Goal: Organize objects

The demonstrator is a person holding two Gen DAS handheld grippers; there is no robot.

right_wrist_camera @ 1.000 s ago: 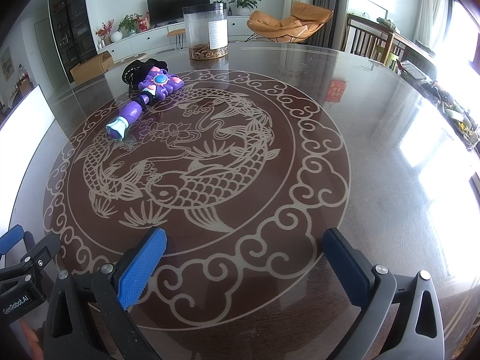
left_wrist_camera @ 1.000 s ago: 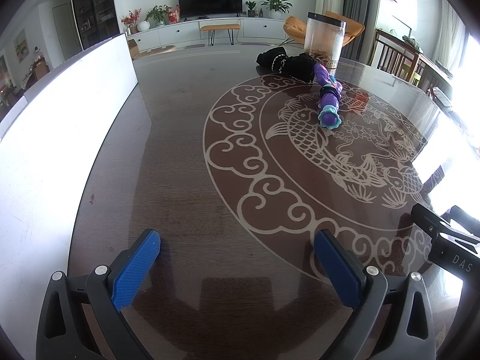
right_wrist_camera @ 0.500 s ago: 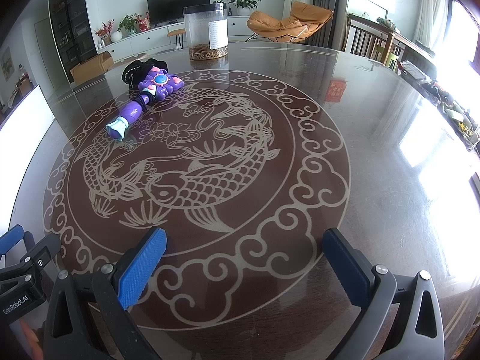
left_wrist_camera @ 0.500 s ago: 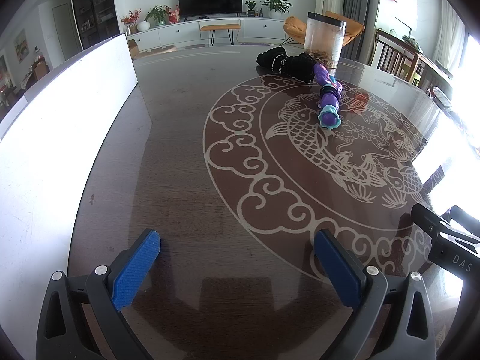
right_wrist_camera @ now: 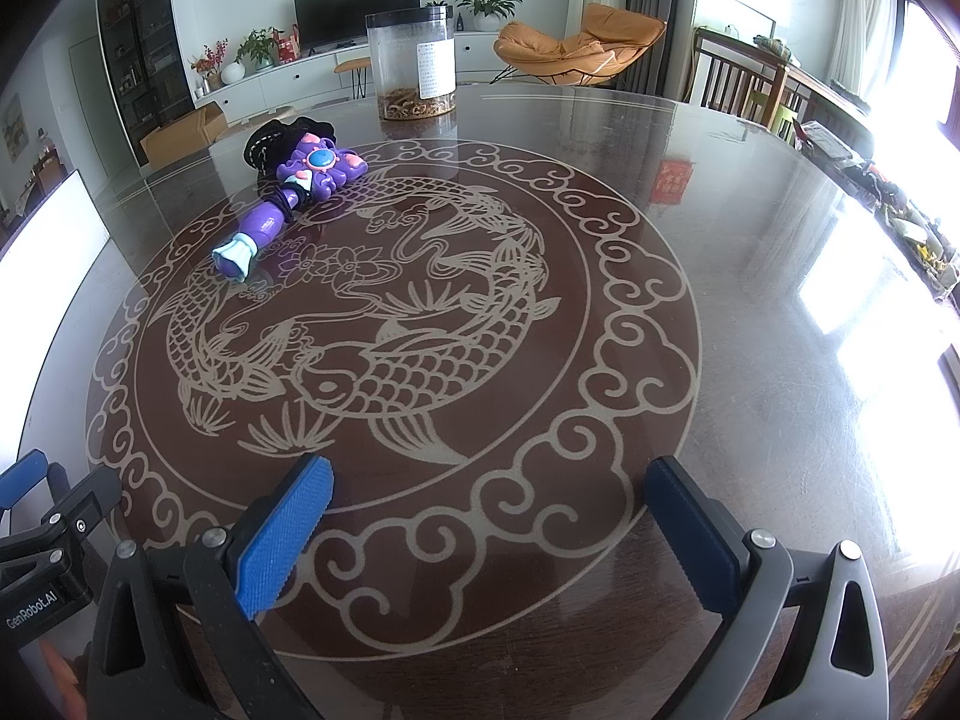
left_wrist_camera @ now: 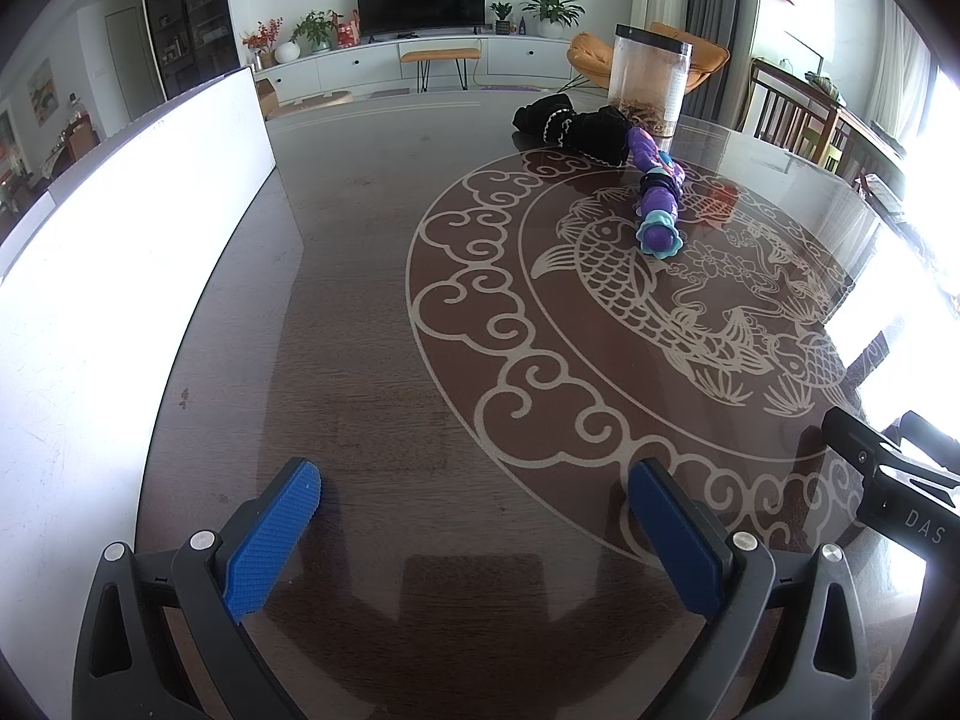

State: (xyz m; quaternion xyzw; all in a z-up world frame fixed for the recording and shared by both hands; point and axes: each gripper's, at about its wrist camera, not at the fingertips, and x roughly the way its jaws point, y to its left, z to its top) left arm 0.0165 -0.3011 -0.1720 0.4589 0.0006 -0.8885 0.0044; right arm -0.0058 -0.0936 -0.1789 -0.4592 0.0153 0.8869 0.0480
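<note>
**2 open hand-held grippers over a counter with a toy, a cloth and a jar**

The left hand-held gripper [left_wrist_camera: 474, 516] sat at the bottom of the left wrist view with its 2 blue pads [left_wrist_camera: 273, 540] spread wide and nothing between them. Below it lay the dark, glossy counter [left_wrist_camera: 360, 276], inlaid with a pale fish and cloud pattern. A white panel [left_wrist_camera: 120, 252] filled the left of that frame, along the counter's edge.

The right hand-held gripper [right_wrist_camera: 489, 531] sat at the bottom of the right wrist view, also wide open and empty, its blue pads [right_wrist_camera: 285, 534] over the cloud border of the pattern. Part of the left tool showed in the lower left corner of that frame, and part of the right tool showed at the lower right of the left wrist view.

The purple toy [right_wrist_camera: 288, 195] lay flat on the counter in the upper left of the right wrist view, its pale blue flared end toward the camera and its pink and blue head toward the back. In the left wrist view it appeared upper right [left_wrist_camera: 657, 204]. A black cloth [left_wrist_camera: 570, 129] lay bunched just behind the toy's head, touching it; in the right wrist view [right_wrist_camera: 276, 135] it was partly hidden by the toy. A clear jar [right_wrist_camera: 414, 63] with a black lid and brown contents at the bottom stood upright near them, farther back. All 3 things were well apart from both grippers.
</note>
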